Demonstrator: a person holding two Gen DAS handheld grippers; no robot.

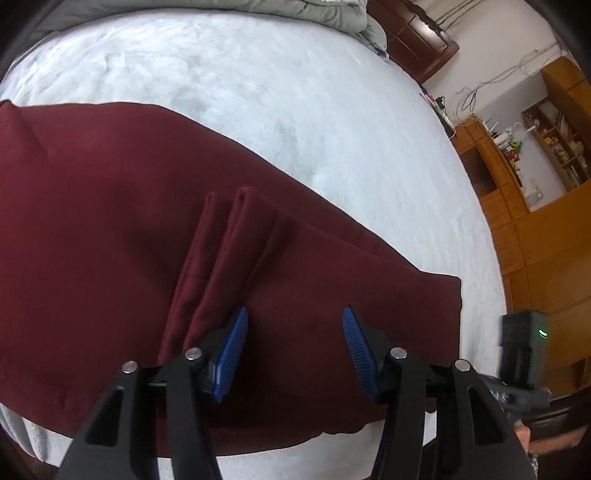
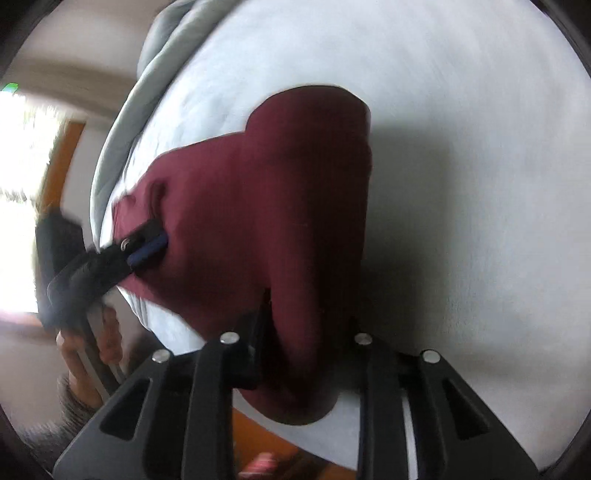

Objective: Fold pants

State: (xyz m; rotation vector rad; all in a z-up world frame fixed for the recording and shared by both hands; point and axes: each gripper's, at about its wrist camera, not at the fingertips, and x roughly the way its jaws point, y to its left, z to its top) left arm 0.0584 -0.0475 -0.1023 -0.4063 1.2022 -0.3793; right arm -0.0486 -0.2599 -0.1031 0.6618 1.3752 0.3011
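Observation:
Dark red pants point(image 1: 110, 221) lie spread on a white bed point(image 1: 258, 74), with a raised fold of cloth point(image 1: 236, 229) running up the middle. My left gripper point(image 1: 295, 310) hovers over them, its blue pads point(image 1: 232, 347) well apart with only flat cloth beneath. In the right wrist view the pants point(image 2: 277, 184) bunch up toward the camera. My right gripper point(image 2: 306, 332) is shut on that bunched end, and the cloth hides its fingertips. The left gripper point(image 2: 147, 247) shows at the left edge of the pants, held by a person's hand point(image 2: 92, 332).
A grey duvet point(image 1: 258, 11) is heaped at the far side of the bed point(image 2: 480, 147). Wooden shelves and cabinets point(image 1: 535, 166) stand to the right beyond the bed's edge. A black box with a green light point(image 1: 524, 343) sits at the right.

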